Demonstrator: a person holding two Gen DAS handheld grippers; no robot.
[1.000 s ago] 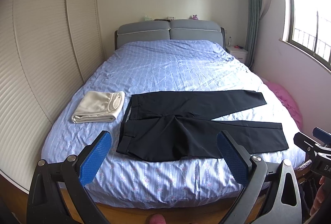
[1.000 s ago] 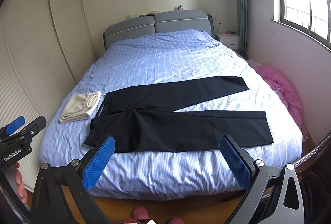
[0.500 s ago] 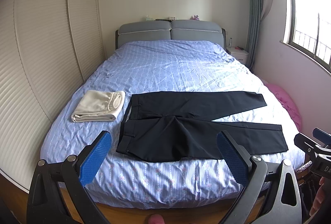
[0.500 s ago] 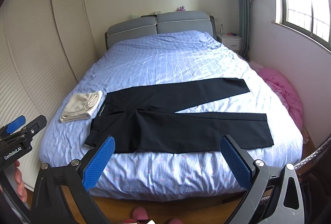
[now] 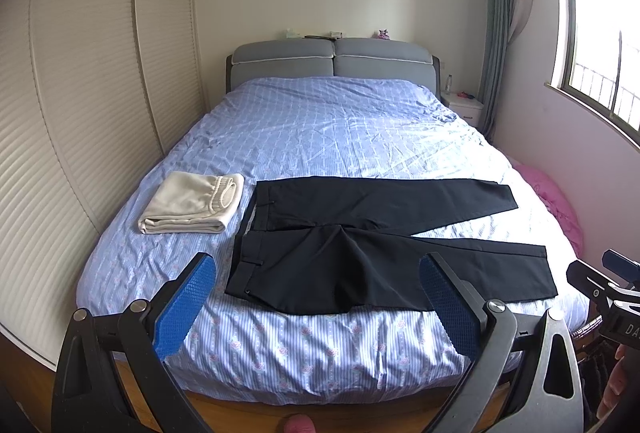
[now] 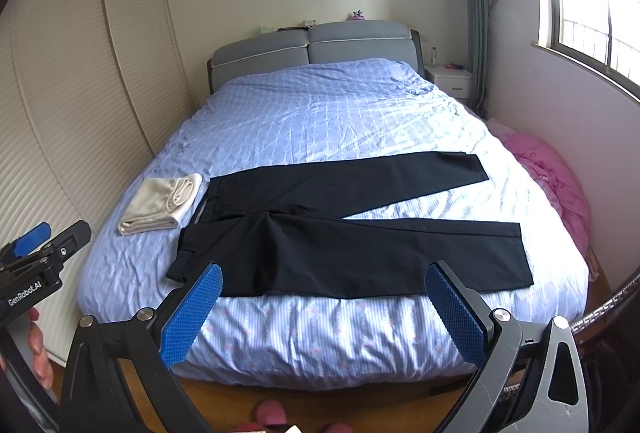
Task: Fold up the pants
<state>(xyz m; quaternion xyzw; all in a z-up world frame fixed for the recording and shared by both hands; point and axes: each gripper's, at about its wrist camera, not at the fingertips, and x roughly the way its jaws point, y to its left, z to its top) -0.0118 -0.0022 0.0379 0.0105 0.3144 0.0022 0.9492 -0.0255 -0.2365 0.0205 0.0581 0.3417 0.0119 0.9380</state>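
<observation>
Black pants (image 5: 360, 253) (image 6: 340, 233) lie flat across the near part of the bed (image 5: 320, 125) (image 6: 320, 113), waistband to the left, both legs spread apart and pointing right. My left gripper (image 5: 316, 309) hovers open above the foot of the bed, short of the pants, with nothing between its blue pads (image 5: 184, 309). My right gripper (image 6: 324, 317) is likewise open and held back from the bed's near edge, its blue pads (image 6: 456, 317) bare. Each gripper shows at the edge of the other's view.
A folded cream garment (image 5: 192, 203) (image 6: 160, 203) rests left of the waistband. Pink bedding (image 6: 552, 177) is heaped between bed and window wall on the right. A louvred wardrobe (image 5: 80, 113) lines the left side. Slippers (image 6: 272, 413) sit on the floor below.
Both views have tilted up very slightly; the pants and the folded garment have not moved, and both grippers remain open.
</observation>
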